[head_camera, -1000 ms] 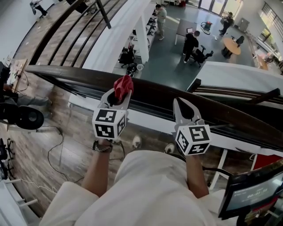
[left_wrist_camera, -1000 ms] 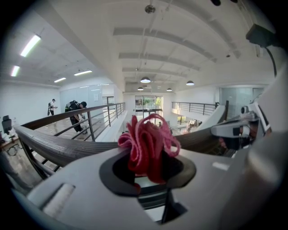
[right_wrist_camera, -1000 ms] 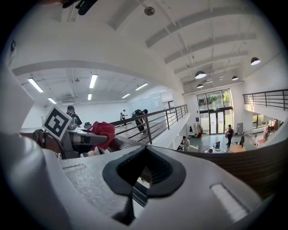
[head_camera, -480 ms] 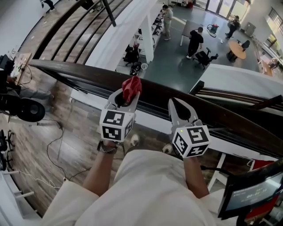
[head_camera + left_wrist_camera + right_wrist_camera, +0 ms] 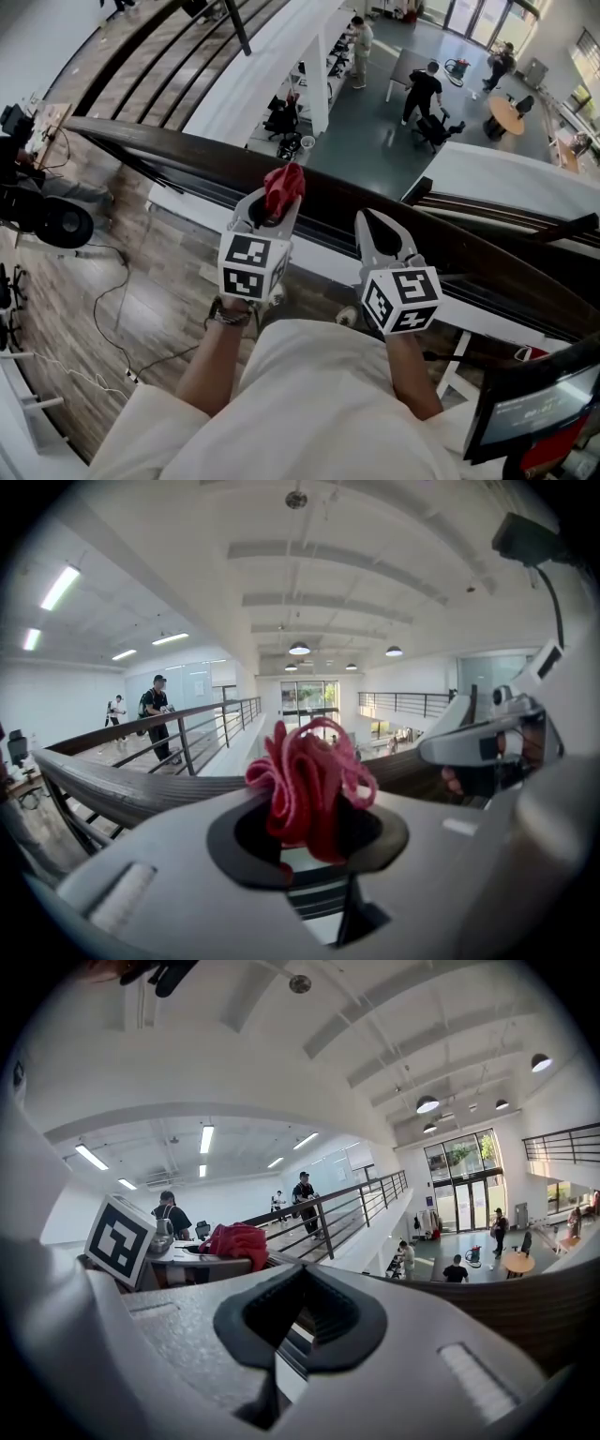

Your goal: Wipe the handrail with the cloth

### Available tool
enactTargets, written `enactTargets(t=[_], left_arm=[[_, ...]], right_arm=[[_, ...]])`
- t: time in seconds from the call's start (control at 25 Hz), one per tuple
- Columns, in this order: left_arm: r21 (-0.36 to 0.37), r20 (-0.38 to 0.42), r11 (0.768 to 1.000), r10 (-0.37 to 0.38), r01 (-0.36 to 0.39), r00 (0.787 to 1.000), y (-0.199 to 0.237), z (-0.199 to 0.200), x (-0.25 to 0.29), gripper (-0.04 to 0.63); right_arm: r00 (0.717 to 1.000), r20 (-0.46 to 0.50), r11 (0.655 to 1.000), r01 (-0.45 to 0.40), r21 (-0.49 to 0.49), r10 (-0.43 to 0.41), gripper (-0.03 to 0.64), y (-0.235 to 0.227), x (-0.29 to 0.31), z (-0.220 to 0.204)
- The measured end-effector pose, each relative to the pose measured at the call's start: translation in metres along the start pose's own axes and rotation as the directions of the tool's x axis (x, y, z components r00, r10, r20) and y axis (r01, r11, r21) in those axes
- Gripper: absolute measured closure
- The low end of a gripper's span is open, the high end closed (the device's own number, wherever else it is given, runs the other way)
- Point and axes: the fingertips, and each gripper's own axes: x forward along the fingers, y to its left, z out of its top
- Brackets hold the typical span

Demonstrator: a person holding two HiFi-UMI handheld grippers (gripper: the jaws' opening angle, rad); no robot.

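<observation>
Head view: left claw [image 5: 278, 204] clamped on crumpled red cloth [image 5: 284, 183], bunch sits over dark curved wooden handrail [image 5: 159, 148]. Right claw [image 5: 367, 219] just beside, tips together, nothing gripped, also at rail.

Left gripper view: cloth [image 5: 307, 785] pinched between jaws, handrail [image 5: 112, 785] running behind.

Right gripper view: jaws closed, empty; cloth [image 5: 234, 1241] off left, handrail [image 5: 530, 1307] ahead right.

Glossy dark wood handrail [image 5: 178, 155], soft red cloth [image 5: 284, 183]

Red cloth [image 5: 284, 185] in left claw [image 5: 278, 206] at dark handrail [image 5: 330, 204]
</observation>
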Motion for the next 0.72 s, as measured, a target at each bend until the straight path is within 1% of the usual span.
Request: enactTargets(t=[0.12,0.28,0.4,0.48,0.56,0.72], left_arm=[[-0.008,0.009,1.0,0.011,-0.011,1.0,-0.006,0.001,0.0,0.466],[-0.002,0.007,1.0,0.016,-0.016,1.0,-0.012,-0.002,0.001,0.466],[-0.006,0.003,1.0,0.004,-0.004,1.0,-0.019,-0.005,0.001,0.466],[0.002,-0.013,1.0,-0.02,0.02,1.0,-0.03,-0.003,0.001,0.466],[0.023,-0.026,0.998,-0.049,0.05,0.998,-0.037,-0.002,0.003,0.466],[0.079,-0.038,0.986,-0.146,0.148,0.989,-0.044,-0.013,0.004,0.466]], right_arm=[[1.0,-0.009,1.0,0.0,-0.01,0.0,0.614,-0.004,-0.006,-0.001],[1.0,-0.028,1.0,-0.003,-0.013,0.003,0.614,-0.007,-0.011,-0.004],[0.999,-0.037,1.0,-0.01,-0.019,0.01,0.614,-0.009,-0.011,-0.004],[0.999,-0.038,1.0,-0.004,-0.018,0.004,0.614,-0.011,-0.01,-0.003],[0.999,-0.037,1.0,0.02,-0.009,-0.02,0.614,-0.015,-0.008,-0.002],[0.997,-0.025,0.997,0.071,0.019,-0.07,0.614,-0.012,0.002,-0.006]])
